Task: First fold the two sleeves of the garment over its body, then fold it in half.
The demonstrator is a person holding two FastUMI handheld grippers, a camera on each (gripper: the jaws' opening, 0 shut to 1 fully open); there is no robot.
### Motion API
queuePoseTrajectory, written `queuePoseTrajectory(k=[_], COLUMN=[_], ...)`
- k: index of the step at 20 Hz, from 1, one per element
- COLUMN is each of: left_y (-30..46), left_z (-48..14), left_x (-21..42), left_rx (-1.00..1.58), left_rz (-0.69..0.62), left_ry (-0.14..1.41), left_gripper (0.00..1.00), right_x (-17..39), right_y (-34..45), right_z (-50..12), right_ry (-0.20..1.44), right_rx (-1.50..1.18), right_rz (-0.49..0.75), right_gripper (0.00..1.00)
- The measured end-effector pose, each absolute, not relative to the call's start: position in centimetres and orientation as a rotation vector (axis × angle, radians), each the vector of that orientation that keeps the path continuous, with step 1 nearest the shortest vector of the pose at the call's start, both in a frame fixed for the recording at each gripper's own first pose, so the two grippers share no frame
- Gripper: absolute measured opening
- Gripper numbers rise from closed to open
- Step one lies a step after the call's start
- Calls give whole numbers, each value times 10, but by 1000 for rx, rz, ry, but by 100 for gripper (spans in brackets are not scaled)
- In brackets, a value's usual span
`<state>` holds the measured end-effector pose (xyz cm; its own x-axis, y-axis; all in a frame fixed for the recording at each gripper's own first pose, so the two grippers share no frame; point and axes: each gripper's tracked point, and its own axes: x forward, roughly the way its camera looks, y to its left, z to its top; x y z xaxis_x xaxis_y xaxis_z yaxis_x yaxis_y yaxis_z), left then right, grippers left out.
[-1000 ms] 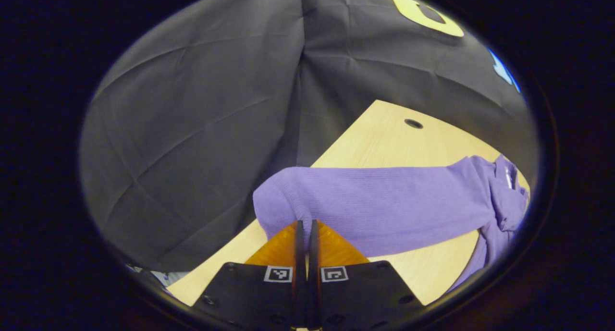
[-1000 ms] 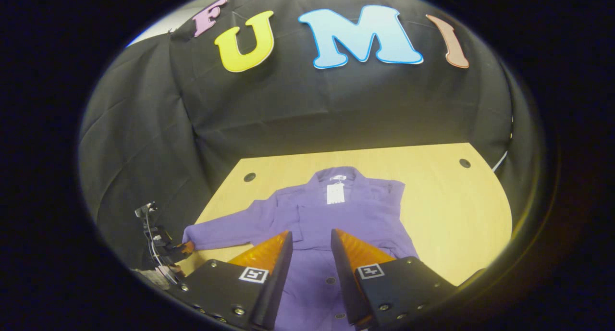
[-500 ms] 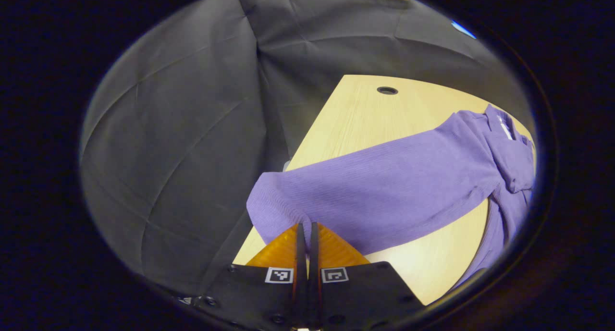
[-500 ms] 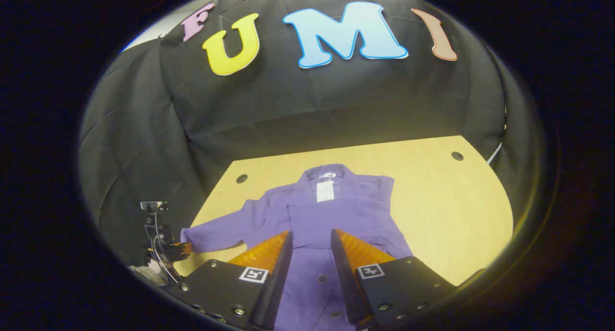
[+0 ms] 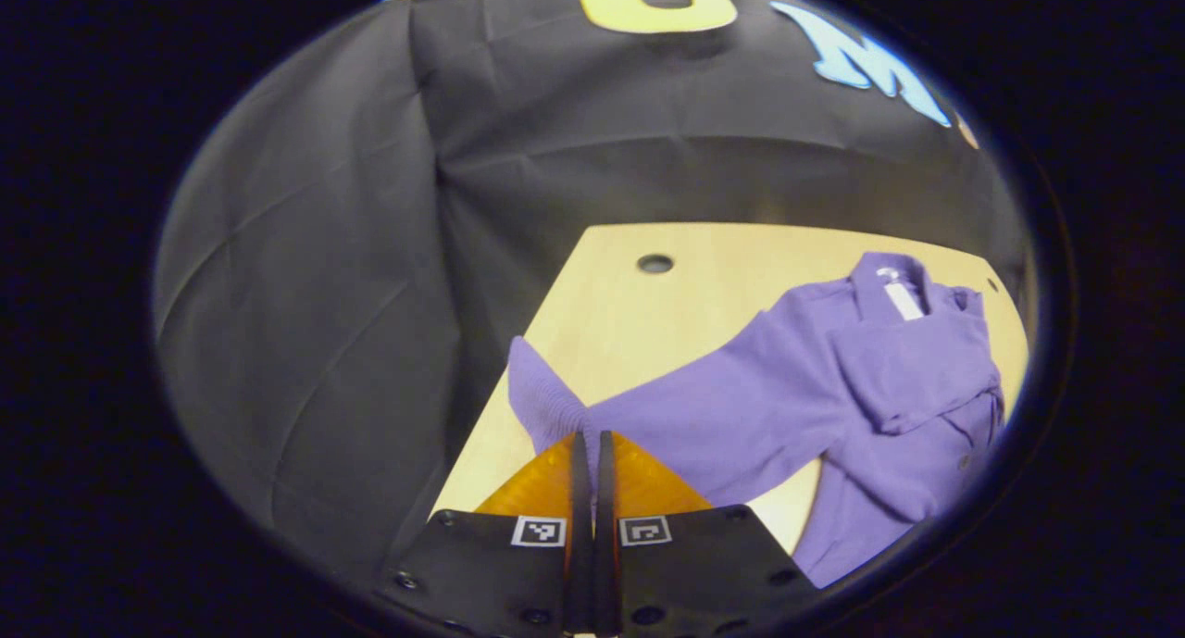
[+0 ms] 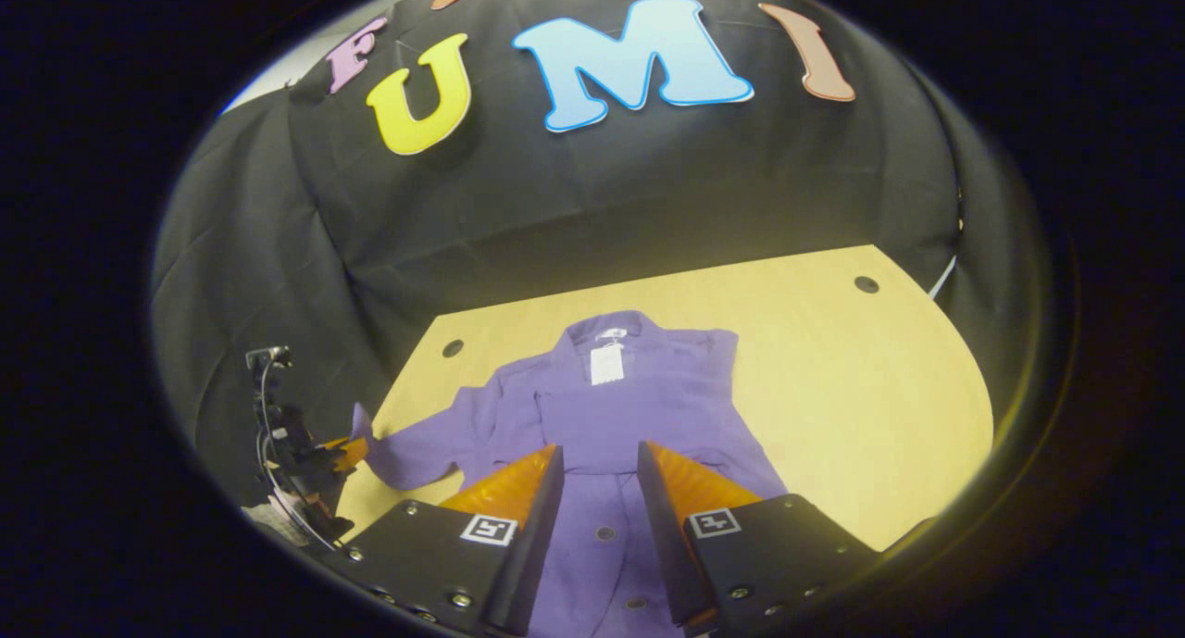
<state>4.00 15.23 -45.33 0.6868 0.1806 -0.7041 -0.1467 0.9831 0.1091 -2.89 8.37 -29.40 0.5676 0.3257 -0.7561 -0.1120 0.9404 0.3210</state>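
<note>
Warm overhead light falls evenly on the wooden table, casting only soft, short shadows beneath the purple garment. The booth's black cloth wall stays dim, its creases faintly lit. Fisheye distortion bends the table's edges, and sharpness falls off toward the rim, where a faint glow shows.
</note>
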Motion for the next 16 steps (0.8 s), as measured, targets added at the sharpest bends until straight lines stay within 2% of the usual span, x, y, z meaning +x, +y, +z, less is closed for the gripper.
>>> queuePoseTrajectory(k=[8,16], left_y=[-19,-219], left_z=[-403,-386], left_x=[121,128], left_rx=[88,107], left_rz=[-101,-386], left_ry=[662,608], left_gripper=[7,7], right_x=[-48,-88], right_y=[27,-63], right_z=[-298,-300], right_ry=[939,944], right_rx=[295,357], right_rz=[144,-82], right_gripper=[53,53])
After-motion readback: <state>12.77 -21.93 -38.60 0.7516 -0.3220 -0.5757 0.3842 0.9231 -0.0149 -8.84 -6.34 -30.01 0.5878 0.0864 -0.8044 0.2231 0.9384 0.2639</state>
